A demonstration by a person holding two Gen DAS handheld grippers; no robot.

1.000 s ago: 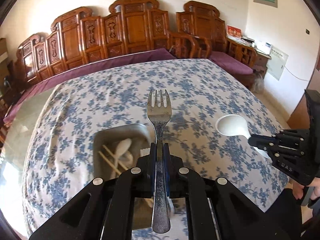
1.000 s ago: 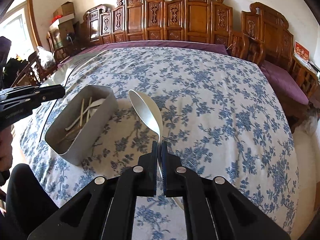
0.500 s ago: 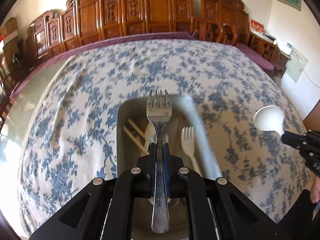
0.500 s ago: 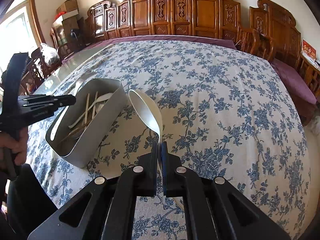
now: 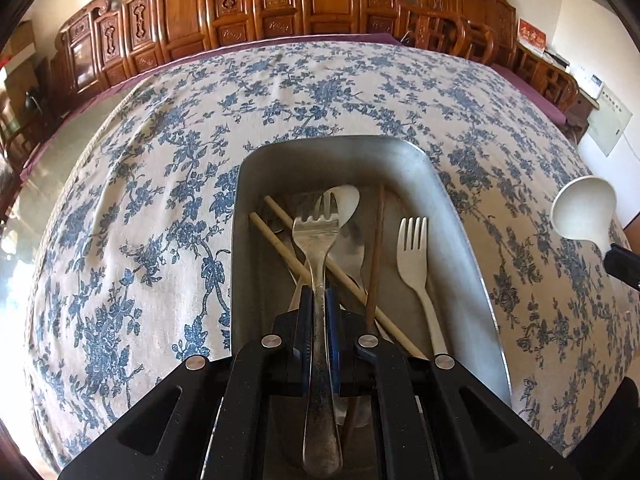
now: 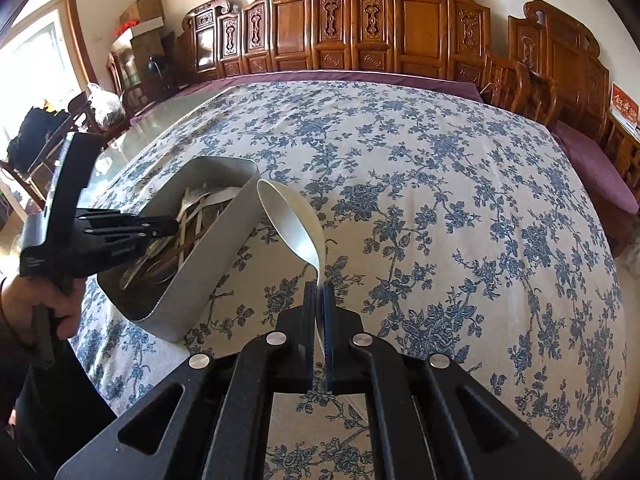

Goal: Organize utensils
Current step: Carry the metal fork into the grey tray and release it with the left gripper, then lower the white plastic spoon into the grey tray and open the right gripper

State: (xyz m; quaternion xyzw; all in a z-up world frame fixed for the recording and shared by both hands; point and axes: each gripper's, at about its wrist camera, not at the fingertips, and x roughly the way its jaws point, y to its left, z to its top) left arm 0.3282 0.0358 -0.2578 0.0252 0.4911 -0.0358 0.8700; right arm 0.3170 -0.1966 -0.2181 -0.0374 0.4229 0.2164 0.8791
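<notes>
Left gripper (image 5: pixel 320 304): closed on the handle of a metal fork (image 5: pixel 318 240), tines pointing forward over the open metal box (image 5: pixel 468 248)
Right gripper (image 6: pixel 319 300): clamped on the handle of a white spoon (image 6: pixel 292 220), bowl raised just beside the box's right wall
Box: on the blue-flowered tablecloth (image 5: pixel 140 200), holding chopsticks (image 5: pixel 280 240), a white fork (image 5: pixel 414 248) and a spoon
Hand (image 6: pixel 36 304): grips the left tool's handle

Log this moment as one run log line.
left gripper: shut on metal fork, over tin | right gripper: shut on white spoon
</notes>
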